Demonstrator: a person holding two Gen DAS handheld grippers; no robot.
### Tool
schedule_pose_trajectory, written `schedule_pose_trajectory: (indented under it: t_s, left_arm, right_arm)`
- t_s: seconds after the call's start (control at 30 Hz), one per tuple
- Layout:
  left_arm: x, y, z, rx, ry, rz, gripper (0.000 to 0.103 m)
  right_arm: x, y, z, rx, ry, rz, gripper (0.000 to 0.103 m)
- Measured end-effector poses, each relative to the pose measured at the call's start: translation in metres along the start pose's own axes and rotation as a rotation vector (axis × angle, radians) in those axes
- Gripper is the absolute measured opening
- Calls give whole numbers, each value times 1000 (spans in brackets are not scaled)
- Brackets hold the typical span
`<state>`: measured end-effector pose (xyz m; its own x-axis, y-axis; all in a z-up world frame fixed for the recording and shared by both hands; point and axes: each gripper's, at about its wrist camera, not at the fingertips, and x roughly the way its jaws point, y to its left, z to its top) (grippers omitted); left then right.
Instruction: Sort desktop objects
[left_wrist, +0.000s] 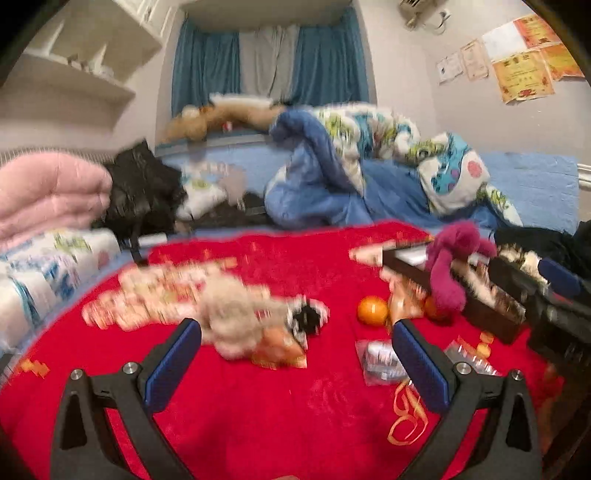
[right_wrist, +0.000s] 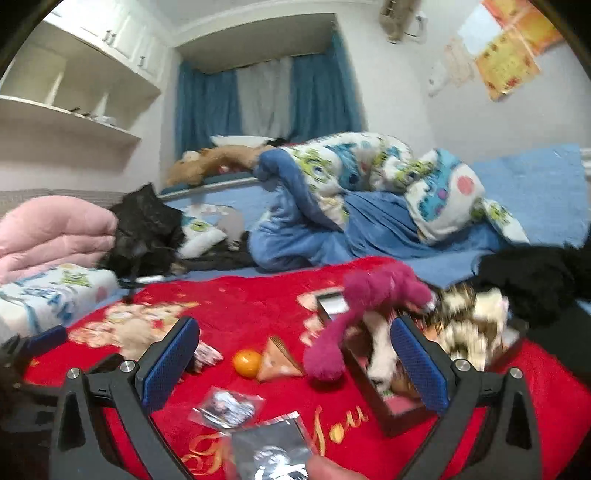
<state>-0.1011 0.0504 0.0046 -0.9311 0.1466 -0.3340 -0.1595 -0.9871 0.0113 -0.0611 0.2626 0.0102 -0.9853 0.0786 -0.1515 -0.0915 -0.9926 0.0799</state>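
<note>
Left gripper (left_wrist: 297, 354) jaws spread wide, nothing between the pads, hovering over the red blanket (left_wrist: 258, 424). Beige plush (left_wrist: 236, 314) lies just ahead of the left finger, blurred, beside a black-and-white bit (left_wrist: 308, 319). Orange (left_wrist: 372, 311) sits ahead, nearer the right finger. Clear packet (left_wrist: 380, 363) is just beside the right pad, partly hidden by it. Gold ribbon (left_wrist: 408, 417) curls on the blanket near the right finger's base.

Right gripper (right_wrist: 295, 358) also wide apart, empty. Dark box (right_wrist: 384, 410) lies ahead-right, its near corner behind the right finger. Magenta plush (right_wrist: 354, 317) drapes over the box's left edge, between the fingers but further out. Black-and-white plush (right_wrist: 469, 325) is in the box, past the right finger. Orange (right_wrist: 247, 362) and an orange wedge-shaped item (right_wrist: 277, 363) lie between the fingers, well ahead. Two clear packets (right_wrist: 225, 408) (right_wrist: 273, 448) lie close in, below the gap; a fingertip (right_wrist: 325, 470) touches the nearer one at the bottom edge.
</note>
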Motion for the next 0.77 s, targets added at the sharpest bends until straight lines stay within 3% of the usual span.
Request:
schedule_pose_trajectory:
  t_s: [0.1,0.23,0.57,0.77]
  left_arm:
    - [17,-2,-4,4,51,45,103]
    - [8,-9,-11,31,-12,78,103]
    - [-1,6,-9,-47,-46,30,103]
    - [-3,2,-11,-33,-56,24,103]
  right_arm:
    - [10,4,-11,-36,52,17,103]
    - [0,12,-13,-74,3,8,103]
    - [-5,14,-14,-85,-17,20,103]
    - [-2,14,-14,-85,-5,24,103]
